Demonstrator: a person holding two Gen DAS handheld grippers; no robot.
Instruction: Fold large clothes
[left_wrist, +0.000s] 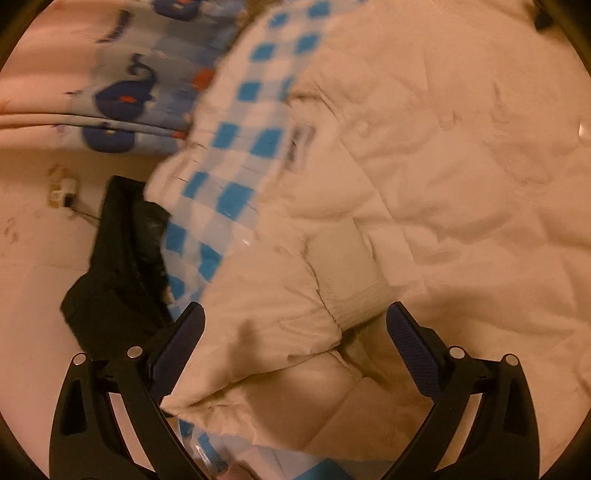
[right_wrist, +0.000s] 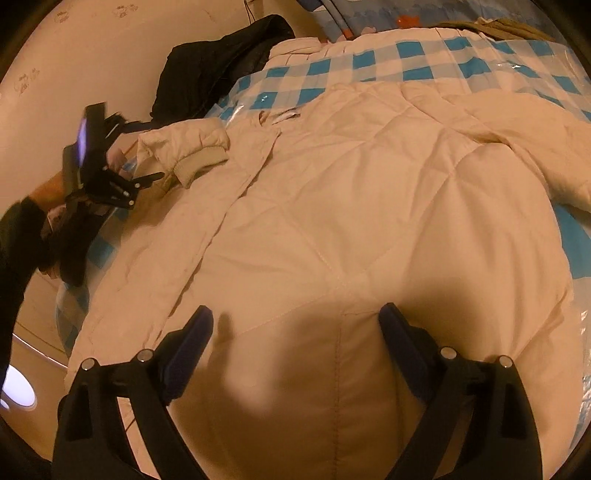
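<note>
Jacket (right_wrist: 332, 206), cream and quilted, lies spread on the blue-checked cover (right_wrist: 369, 62); right gripper (right_wrist: 295, 325) hovers above its back, jaws wide apart; left gripper (left_wrist: 295, 321) gapes around the ribbed sleeve cuff (left_wrist: 351, 273), unclamped

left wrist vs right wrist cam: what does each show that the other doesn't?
Left wrist only: the blue whale-print fabric up close, and the ribbed sleeve cuff between the open left gripper fingers.

Right wrist only: the quilted back panel of the cream padded jacket below the open right gripper, and a hand carrying the left gripper.

Both: the jacket, the blue-and-white checked cover and a black garment.
</note>
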